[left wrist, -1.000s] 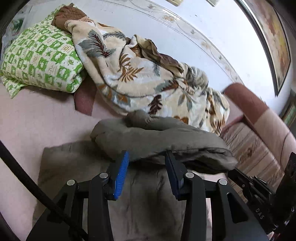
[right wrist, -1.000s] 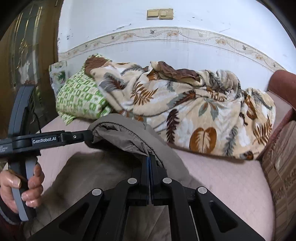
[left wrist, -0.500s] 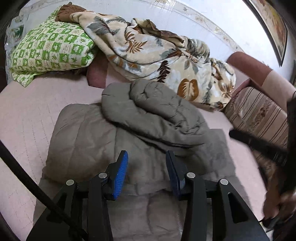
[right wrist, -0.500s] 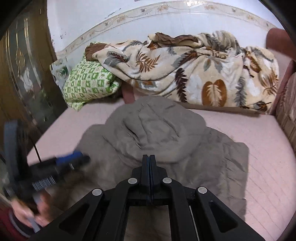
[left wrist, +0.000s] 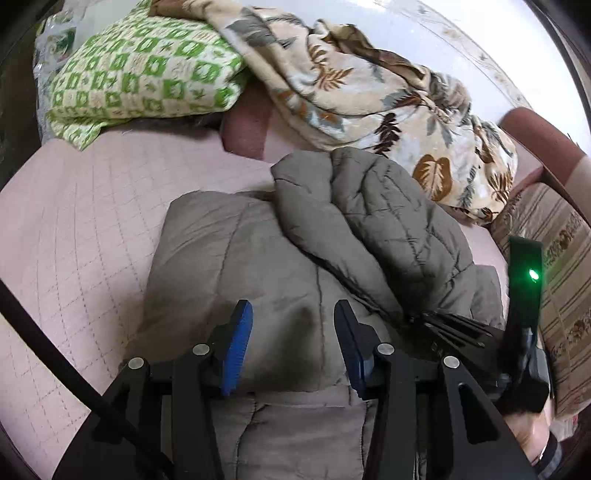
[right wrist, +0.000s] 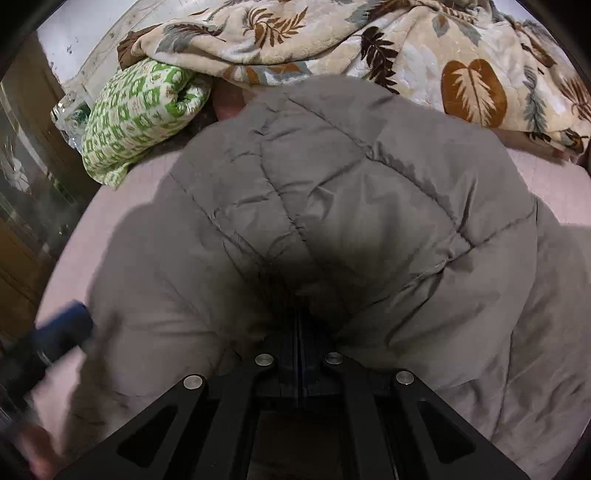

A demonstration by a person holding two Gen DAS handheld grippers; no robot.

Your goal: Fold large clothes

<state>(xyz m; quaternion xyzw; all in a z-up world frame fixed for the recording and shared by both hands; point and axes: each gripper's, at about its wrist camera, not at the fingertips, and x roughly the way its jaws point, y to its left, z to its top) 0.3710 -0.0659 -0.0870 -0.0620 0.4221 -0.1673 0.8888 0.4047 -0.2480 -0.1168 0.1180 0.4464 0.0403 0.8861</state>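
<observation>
Blue-padded fingers (left wrist: 236, 341) of the left gripper (left wrist: 293, 345) stand partly apart and are opening, with nothing pinched between them; they hover just above the near part of the grey-brown quilted padded jacket (left wrist: 258, 258). On the right gripper (right wrist: 298, 332) both black fingers are pressed fully together, their tips sunk into a dark dimple in the jacket's upper folded layer; whether any cloth is caught between them cannot be told. That jacket lies spread on the pale pink quilted bed cover (left wrist: 74, 221), its lower layer flat and a puffy folded part, seemingly a sleeve, laid diagonally across it toward the far right. Behind it, along the far side, a cream blanket with brown and grey leaf print (left wrist: 369, 85) is bunched in a long heap, and at the far left a green-and-cream checked pillow (left wrist: 140, 70) rests against it, with a dull red cushion edge (left wrist: 243, 129) showing between pillow and blanket. A white wall with a patterned border strip (left wrist: 461, 33) rises behind the bedding. To the right stands a striped beige upholstered armrest (left wrist: 561, 266) with a reddish top. In the right wrist view a dark wooden panel (right wrist: 22, 184) stands at the far left. A person's hand (left wrist: 528, 432) shows low at the right, under the right gripper's black body with its green light.
</observation>
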